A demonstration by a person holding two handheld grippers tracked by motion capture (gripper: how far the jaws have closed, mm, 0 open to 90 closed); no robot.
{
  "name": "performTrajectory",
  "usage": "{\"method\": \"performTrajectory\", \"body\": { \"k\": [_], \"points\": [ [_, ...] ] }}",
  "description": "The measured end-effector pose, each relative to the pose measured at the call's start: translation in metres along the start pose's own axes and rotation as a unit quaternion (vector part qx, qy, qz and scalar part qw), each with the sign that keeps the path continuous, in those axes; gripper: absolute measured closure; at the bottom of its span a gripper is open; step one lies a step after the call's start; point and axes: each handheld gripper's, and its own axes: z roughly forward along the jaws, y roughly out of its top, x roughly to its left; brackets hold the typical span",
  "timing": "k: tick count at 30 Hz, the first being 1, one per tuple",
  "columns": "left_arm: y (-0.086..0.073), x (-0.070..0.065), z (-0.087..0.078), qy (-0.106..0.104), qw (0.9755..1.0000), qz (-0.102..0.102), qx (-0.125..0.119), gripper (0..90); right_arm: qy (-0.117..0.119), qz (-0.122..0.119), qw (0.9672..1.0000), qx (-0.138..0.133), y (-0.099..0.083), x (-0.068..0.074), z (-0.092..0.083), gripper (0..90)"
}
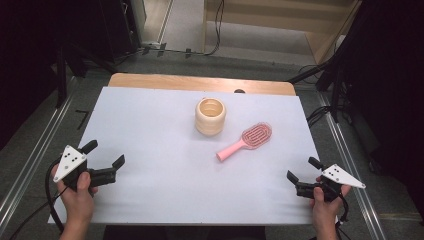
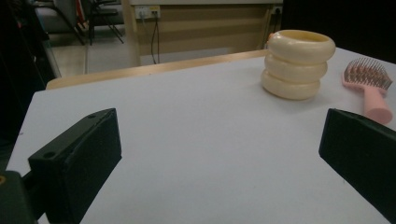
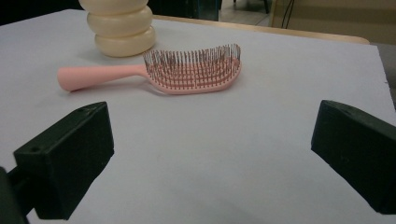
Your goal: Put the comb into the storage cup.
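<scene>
A cream ribbed cup (image 1: pixel 210 116) (image 2: pixel 297 64) (image 3: pixel 122 28) made of three stacked rings stands upright near the middle back of the white table top (image 1: pixel 165 150). A pink hairbrush (image 1: pixel 246 141) (image 3: pixel 168 72) (image 2: pixel 369 86) lies bristles up just to its right, handle pointing toward the front left. My left gripper (image 1: pixel 106 154) (image 2: pixel 219 154) rests at the front left, open, with nothing between its jaws. At the front right my right gripper (image 1: pixel 303 169) (image 3: pixel 210 154) is open too, with nothing in it, facing the brush from well short of it.
A bare wooden strip (image 1: pixel 200 82) runs along the table's far edge. Beyond it lie floor cables (image 1: pixel 215 30) and a wooden cabinet (image 1: pixel 280 20). Metal rails (image 1: pixel 35 150) flank both sides. A person's hands (image 1: pixel 77 197) hold the grippers at the front edge.
</scene>
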Motion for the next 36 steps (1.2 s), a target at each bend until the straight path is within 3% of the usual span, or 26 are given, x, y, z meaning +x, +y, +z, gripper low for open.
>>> {"method": "performTrajectory", "body": {
  "k": [7,13,36],
  "points": [
    [0.032,-0.019,0.019,-0.031,0.9991,0.027,-0.005,0.0,0.007,0.003,1.0,-0.004,-0.001,0.0,-0.001,0.0],
    [0.048,-0.035,0.038,-0.053,0.9976,0.045,0.003,0.0,0.011,0.001,0.9999,-0.005,-0.001,0.0,-0.002,0.0],
    [0.066,-0.081,0.094,-0.109,0.992,0.061,0.017,0.0,0.022,-0.01,0.9997,0.0,-0.001,0.002,-0.001,0.0]
  ]
}}
